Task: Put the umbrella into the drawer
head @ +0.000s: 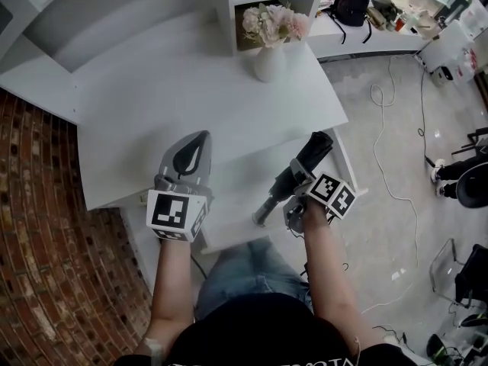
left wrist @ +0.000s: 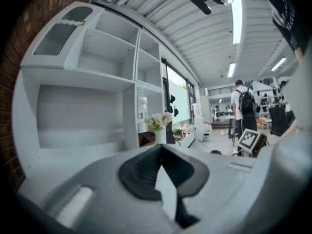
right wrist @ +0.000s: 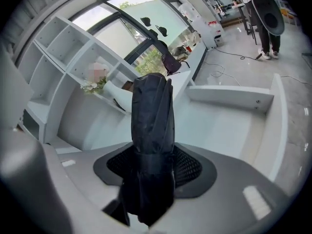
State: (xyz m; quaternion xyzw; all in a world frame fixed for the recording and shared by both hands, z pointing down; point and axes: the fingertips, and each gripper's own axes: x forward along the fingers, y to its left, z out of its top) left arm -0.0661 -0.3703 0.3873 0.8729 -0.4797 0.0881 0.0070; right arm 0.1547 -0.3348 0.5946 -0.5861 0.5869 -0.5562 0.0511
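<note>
My right gripper (head: pixel 296 183) is shut on a folded black umbrella (head: pixel 303 168), which slants over the open white drawer (head: pixel 229 233) below the desk's front edge. In the right gripper view the umbrella (right wrist: pixel 152 123) stands up between the jaws of that gripper (right wrist: pixel 150 152). It points over the drawer's floor and side wall (right wrist: pixel 229 97). My left gripper (head: pixel 195 145) hovers over the desk's front edge, left of the umbrella. Its jaws are shut with nothing between them. In its own view the left gripper (left wrist: pixel 161 151) faces the shelves.
A white vase of pink flowers (head: pixel 268 58) stands at the back of the white desk (head: pixel 152 105), beside a shelf unit (left wrist: pixel 102 77). Cables (head: pixel 396 166) trail over the floor to the right. A brick wall (head: pixel 46 227) is at the left. People stand far off (left wrist: pixel 243 106).
</note>
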